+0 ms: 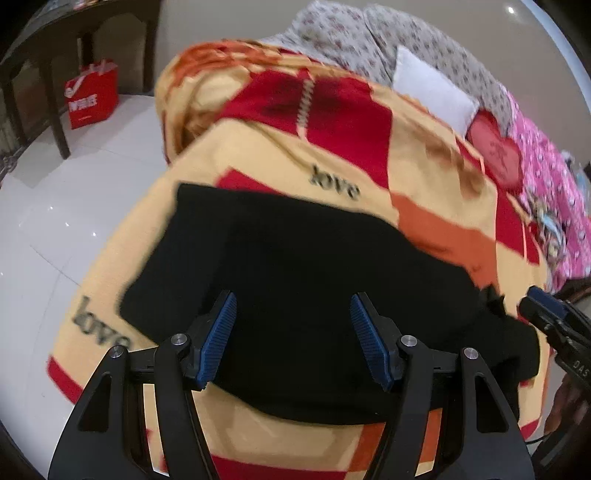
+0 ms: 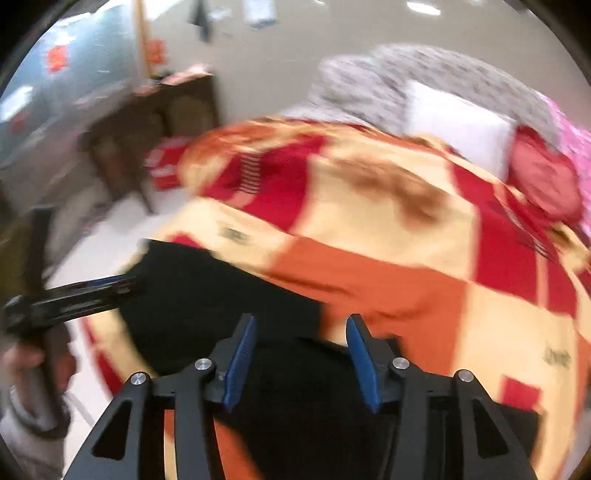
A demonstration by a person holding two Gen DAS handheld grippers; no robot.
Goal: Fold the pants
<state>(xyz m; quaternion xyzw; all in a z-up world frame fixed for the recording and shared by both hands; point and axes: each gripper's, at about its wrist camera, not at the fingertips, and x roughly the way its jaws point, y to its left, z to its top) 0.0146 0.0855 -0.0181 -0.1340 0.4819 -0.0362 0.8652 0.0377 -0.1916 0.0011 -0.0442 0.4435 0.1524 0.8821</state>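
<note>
Black pants (image 1: 295,280) lie in a folded bundle on a bed covered by a yellow, red and orange blanket (image 1: 354,147). My left gripper (image 1: 293,314) is open and empty just above the near part of the pants. My right gripper (image 2: 301,332) is open and empty over the pants' right end (image 2: 229,302). The right gripper shows at the right edge of the left wrist view (image 1: 546,314). The left gripper shows at the left of the right wrist view (image 2: 74,295), held in a hand. Both views are motion-blurred.
A white pillow (image 1: 432,88), a red heart cushion (image 1: 498,151), a grey floral cover (image 1: 369,33) and a pink cloth (image 1: 554,206) lie at the bed's far end. White floor (image 1: 66,206), a red bag (image 1: 92,96) and a dark wooden table (image 1: 55,55) are at left.
</note>
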